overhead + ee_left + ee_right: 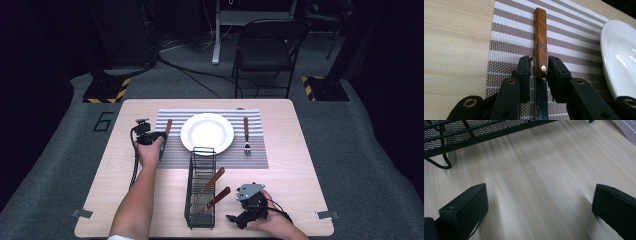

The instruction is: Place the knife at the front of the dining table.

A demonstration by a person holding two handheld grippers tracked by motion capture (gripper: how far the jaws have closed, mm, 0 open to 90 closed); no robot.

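Left claw sits low over the striped placemat, jaws either side of the knife where wooden handle meets blade. Pads look slightly off the handle, thin gap on both sides, so I read it as released, not clamped; knife appears to lie flat on the mat. In the high view the left claw is at the mat's left edge, knife handle pointing toward the far edge of the counter, just left of the white plate. Fork lies right of the plate on the same mat. Looks like a place setting: knife one side, fork the other, plate centred.

Right claw rests near the counter's near edge, right of the black wire caddy, jaws wide apart and holding nothing; the right gripper view has bare wood between them and the caddy's mesh above. Probably parked while the left works. Two more wooden-handled utensils lean in the caddy, likely next to be set out.

Counter is pale wood grain, tape tabs at the near corners. Room dim: grey carpet, black folding chair beyond the far edge, hazard-striped stand bases, cables on the floor.
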